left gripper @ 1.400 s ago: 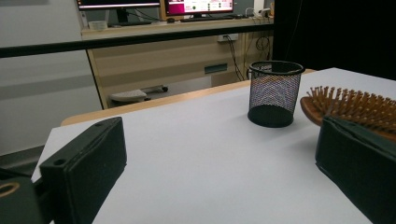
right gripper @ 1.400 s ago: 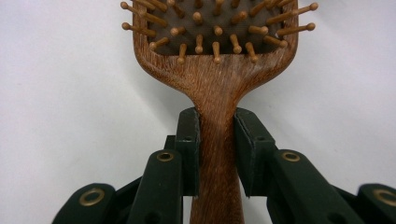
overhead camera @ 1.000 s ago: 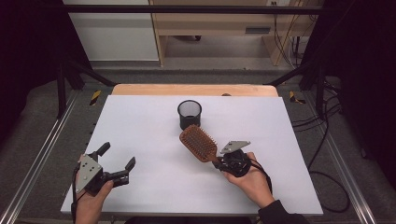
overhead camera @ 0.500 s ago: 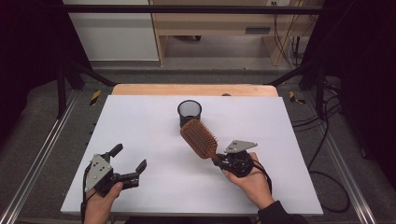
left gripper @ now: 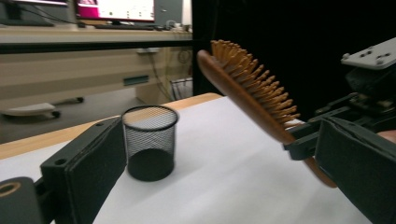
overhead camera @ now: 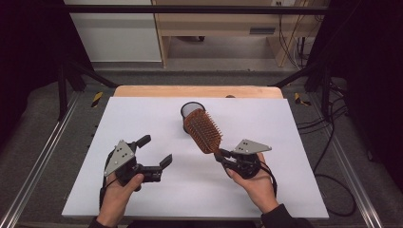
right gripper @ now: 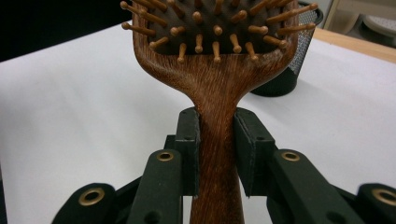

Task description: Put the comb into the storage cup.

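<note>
A white table (overhead camera: pixel 142 114) stands in a dark room. The right gripper (overhead camera: pixel 222 156) clamps the brush (overhead camera: pixel 203 130), now raised over the cup (overhead camera: pixel 188 110); the open left gripper (overhead camera: pixel 154 151) has moved closer.

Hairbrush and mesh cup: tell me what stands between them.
Nothing visible. The hairbrush, clamped by its handle in the right hand-held gripper, is raised with its head by the mesh cup; only bare white table lies between.
</note>
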A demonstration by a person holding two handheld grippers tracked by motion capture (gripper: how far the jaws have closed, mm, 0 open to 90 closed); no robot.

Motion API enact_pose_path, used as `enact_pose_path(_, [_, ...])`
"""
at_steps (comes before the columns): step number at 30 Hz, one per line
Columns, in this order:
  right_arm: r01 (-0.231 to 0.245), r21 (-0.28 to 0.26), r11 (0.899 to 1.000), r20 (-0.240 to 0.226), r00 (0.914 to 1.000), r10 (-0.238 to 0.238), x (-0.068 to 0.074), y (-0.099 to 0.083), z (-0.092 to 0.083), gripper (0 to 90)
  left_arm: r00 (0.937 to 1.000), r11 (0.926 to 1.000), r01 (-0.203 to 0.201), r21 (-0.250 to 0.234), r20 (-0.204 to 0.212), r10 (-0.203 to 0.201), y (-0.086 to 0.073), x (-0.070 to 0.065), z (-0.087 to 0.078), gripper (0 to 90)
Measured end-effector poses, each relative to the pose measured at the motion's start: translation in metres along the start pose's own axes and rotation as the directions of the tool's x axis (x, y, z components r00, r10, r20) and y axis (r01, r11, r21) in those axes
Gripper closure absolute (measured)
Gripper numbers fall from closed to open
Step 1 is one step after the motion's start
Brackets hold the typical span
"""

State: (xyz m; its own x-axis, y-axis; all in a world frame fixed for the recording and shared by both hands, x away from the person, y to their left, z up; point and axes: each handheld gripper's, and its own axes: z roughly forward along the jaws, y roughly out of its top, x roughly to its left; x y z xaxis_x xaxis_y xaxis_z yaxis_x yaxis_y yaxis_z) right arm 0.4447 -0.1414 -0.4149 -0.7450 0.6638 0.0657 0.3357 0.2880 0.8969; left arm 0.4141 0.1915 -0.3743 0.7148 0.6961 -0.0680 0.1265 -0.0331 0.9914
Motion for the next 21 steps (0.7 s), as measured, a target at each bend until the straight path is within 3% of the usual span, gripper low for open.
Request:
enact_pose_path(3, [0.004,-0.016,1.000,0.002,1.0000,-0.004,0.001,0.000,-0.001,72.8,0.9997,0.9998,0.014,0.012,0.019,-0.014,0.008,-0.004,0.011,2.7])
enact_pose_path(9, [0.013,-0.025,1.000,0.006,0.9999,-0.013,0.004,0.001,-0.001,72.8,0.9945,0.9953,0.097,0.006,0.040,-0.097,0.018,-0.008,0.031,3.6])
enact_pose_path(12, [0.022,-0.037,0.999,0.004,0.9997,-0.022,0.008,0.002,0.000,72.8,0.9930,0.9941,0.107,0.016,0.048,-0.108,0.024,-0.009,0.039,3.6])
enact_pose_path(15, [0.030,-0.043,0.999,-0.002,0.9996,-0.030,0.012,0.004,0.001,72.8,0.9926,0.9937,0.112,0.000,0.048,-0.112,0.027,-0.009,0.039,3.6])
enact_pose_path(19, [0.044,-0.056,0.997,-0.005,0.9990,-0.044,0.016,0.005,0.002,72.8,0.9840,0.9856,0.169,0.001,0.056,-0.169,0.025,-0.007,0.041,3.7])
enact_pose_path(21, [0.053,-0.058,0.997,-0.007,0.9986,-0.053,0.019,0.006,0.005,72.8,0.9826,0.9844,0.176,0.005,0.060,-0.176,0.026,-0.007,0.043,3.8])
